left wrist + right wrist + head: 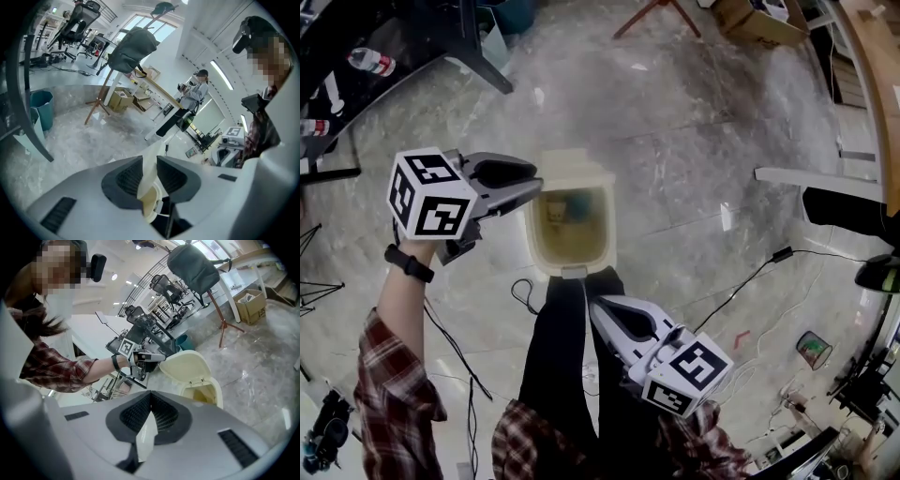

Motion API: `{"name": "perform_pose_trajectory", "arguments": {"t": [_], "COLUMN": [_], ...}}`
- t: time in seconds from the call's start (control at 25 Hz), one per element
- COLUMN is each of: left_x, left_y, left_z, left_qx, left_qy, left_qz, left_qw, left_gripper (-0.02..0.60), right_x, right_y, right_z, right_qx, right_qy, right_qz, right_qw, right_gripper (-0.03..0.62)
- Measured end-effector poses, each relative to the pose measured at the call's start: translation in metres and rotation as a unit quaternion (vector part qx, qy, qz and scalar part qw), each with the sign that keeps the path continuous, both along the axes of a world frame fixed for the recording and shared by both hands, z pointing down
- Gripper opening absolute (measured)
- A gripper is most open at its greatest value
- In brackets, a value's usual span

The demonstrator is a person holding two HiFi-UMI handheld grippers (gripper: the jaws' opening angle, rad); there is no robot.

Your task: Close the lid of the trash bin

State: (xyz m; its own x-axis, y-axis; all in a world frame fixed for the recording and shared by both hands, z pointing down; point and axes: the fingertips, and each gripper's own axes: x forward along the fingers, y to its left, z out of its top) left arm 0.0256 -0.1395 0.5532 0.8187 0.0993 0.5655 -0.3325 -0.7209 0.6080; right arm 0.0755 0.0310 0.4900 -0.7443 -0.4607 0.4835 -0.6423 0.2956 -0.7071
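Note:
A cream trash bin (605,246) stands open on the marble floor in front of my legs, with some rubbish at its bottom. Its lid (575,169) is raised at the far side. My left gripper (536,190) is shut on the lid's left edge; in the left gripper view the thin cream lid (151,157) is pinched between the jaws of the left gripper (150,165). The right gripper view shows the upright lid (190,366) above the bin (216,394). My right gripper (598,307) hangs just near of the bin's pedal (574,273), shut and holding nothing.
Black cables (750,277) trail over the floor right of the bin and near my feet. A cardboard box (759,23) and a table leg (806,176) lie to the far right. A teal bin (41,108) and a standing person (194,93) are farther off.

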Motion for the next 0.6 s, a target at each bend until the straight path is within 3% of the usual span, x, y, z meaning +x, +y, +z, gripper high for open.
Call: {"name": "perform_pose_trajectory", "arguments": {"t": [0.2,0.4,0.6], "left_x": [0.001,0.000,0.000], "left_y": [0.044,0.083,0.116], "left_z": [0.009,0.023,0.043], "left_qx": [-0.018,-0.036,-0.038], "left_qy": [-0.009,-0.007,0.008], "left_qz": [0.059,0.070,0.057], "left_qw": [0.9981,0.9968,0.9976], "left_gripper": [0.097,0.097,0.097], "right_x": [0.000,0.003,0.006], "right_y": [0.001,0.007,0.013], "right_z": [-0.007,-0.008,0.000], "right_qx": [0.009,0.011,0.003], "right_qy": [0.000,0.002,0.004], "right_qz": [0.008,0.014,0.018], "right_qw": [1.000,1.000,1.000], "right_gripper": [0.013,0.013,0.014]}}
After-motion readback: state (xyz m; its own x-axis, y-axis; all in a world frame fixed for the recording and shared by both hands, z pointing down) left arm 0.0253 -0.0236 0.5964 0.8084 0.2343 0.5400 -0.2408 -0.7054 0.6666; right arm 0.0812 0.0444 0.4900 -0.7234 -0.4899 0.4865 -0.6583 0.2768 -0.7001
